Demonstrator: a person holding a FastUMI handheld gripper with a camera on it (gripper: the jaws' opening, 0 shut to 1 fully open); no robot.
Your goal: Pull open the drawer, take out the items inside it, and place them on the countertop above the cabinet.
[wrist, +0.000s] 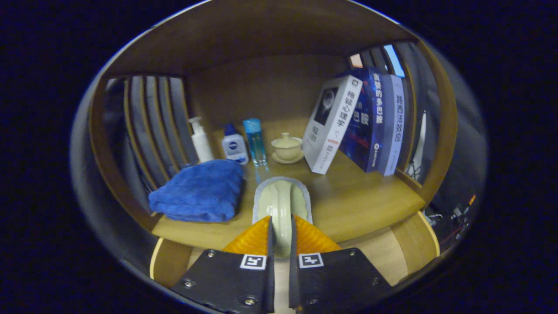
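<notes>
In the gripper view the gripper (281, 233) has its orange fingers (250, 240) clamped on a pale green, grey-rimmed item (281, 203), one finger pressing each side of its raised middle; the item sits at the front edge of the wooden countertop (370, 196); just left of it lies a folded blue towel (198, 189); beyond, along the back edge, stand a white pump bottle (201, 140), a small white bottle with blue cap (234, 146), a clear blue bottle (255, 141) and a lidded cream cup on a saucer (287, 147); three books (359, 122) lean at the right edge.
</notes>
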